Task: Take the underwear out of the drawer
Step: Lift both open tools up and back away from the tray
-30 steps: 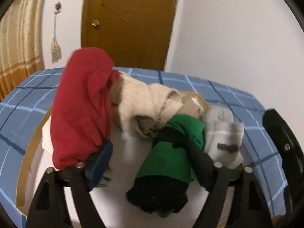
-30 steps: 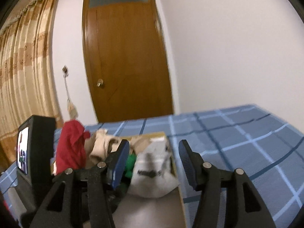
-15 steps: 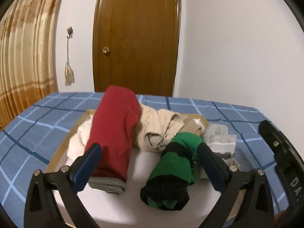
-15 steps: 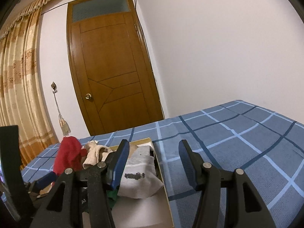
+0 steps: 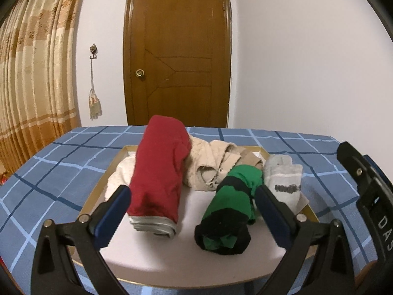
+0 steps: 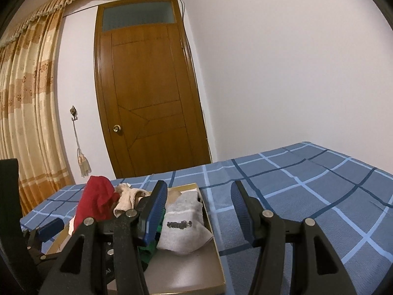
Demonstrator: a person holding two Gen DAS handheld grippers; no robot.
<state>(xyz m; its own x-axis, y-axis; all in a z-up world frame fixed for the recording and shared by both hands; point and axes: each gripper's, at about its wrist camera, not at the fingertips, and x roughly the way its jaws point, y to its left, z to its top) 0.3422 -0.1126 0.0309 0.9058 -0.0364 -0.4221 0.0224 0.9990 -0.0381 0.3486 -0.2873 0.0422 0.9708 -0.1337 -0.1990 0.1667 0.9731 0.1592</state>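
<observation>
Left hand-held gripper (image 5: 192,205) stands wide, its blue pads spread to either side of the clothes and touching none of them; its jaws have just been opening, with nothing gripped between them. In the left wrist view the drawer (image 5: 98,194), a shallow white tray with a wooden rim, lies on the bed (image 5: 61,162), which is covered in blue checked fabric. Inside the drawer, a red roll (image 5: 157,174) with a grey waistband end lies on the left. A green-and-black roll (image 5: 231,209) lies to its right, apart from it. A beige garment (image 5: 208,164) sits behind and between the two. A white garment (image 5: 120,174) lies at the far left, partly under the red roll. A grey folded piece (image 5: 285,177) with dark lettering rests against the right rim. A brown door (image 5: 176,56) and a curtain (image 5: 32,78) stand behind the bed.

In the right wrist view the right hand-held gripper (image 6: 200,211) is held about half open with nothing between its pads. It sits over the drawer's right rim (image 6: 213,236). The grey piece (image 6: 184,226), red roll (image 6: 95,199) and beige garment (image 6: 127,196) all remain inside the drawer. Part of the left hand-held gripper shows at the lower left edge.
</observation>
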